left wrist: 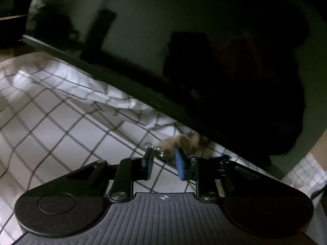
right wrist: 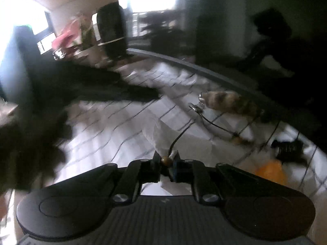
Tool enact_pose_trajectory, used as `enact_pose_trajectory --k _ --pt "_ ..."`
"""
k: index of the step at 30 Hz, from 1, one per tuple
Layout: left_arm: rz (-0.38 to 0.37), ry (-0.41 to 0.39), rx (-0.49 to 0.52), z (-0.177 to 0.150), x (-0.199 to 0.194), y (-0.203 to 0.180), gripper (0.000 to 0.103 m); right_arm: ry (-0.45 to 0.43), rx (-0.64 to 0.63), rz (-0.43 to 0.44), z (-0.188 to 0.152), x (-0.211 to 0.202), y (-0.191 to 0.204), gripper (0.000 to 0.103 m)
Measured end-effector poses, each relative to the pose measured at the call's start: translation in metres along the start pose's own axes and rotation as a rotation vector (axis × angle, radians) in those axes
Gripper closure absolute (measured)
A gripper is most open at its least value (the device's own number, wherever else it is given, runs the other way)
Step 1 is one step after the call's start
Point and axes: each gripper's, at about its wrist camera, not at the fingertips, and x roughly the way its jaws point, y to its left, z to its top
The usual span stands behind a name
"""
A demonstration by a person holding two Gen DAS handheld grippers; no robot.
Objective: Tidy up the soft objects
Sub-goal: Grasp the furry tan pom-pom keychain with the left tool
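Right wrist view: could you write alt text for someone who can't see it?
The right claw is shut on a thin black cord with a brown bead, above a white grid-patterned cloth. A furry brown keychain charm lies ahead by a dark reflective panel; the picture is blurred.

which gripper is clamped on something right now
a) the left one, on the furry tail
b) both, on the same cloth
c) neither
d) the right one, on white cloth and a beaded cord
d: the right gripper has its jaws closed on a fold of white cloth and a beaded black cord, while the left gripper stands open short of the furry keychain.
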Motion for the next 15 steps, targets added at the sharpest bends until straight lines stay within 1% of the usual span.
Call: enact_pose_trajectory --k 3,4,7,9,10,12,14,15 --pt "-0.016 0.030 0.065 0.002 0.016 -0.012 0.077 0.022 -0.049 -0.074 -0.022 -0.007 0.006 0.093" --pt "-0.027 0.044 0.089 0.002 0.022 -0.017 0.077 0.030 -0.053 -0.085 -0.027 -0.008 0.006 0.093" --pt "-0.045 0.118 0.177 0.005 0.045 -0.030 0.077 0.059 -0.027 -0.062 -0.040 -0.013 0.004 0.093" --pt "-0.037 0.169 0.275 0.005 0.060 -0.042 0.077 0.058 -0.024 -0.054 -0.043 -0.015 0.005 0.093" --pt "-0.024 0.184 0.336 0.005 0.066 -0.049 0.077 0.055 -0.019 -0.053 -0.043 -0.014 0.005 0.093" --pt "-0.003 0.184 0.431 0.005 0.072 -0.059 0.077 0.049 -0.007 -0.050 -0.042 -0.016 0.006 0.093" --pt "-0.026 0.203 0.494 0.009 0.080 -0.067 0.077 0.045 -0.008 -0.050 -0.041 -0.015 0.008 0.093" --pt "-0.028 0.227 0.519 0.010 0.086 -0.070 0.076 0.043 -0.014 -0.048 -0.041 -0.017 0.009 0.093"
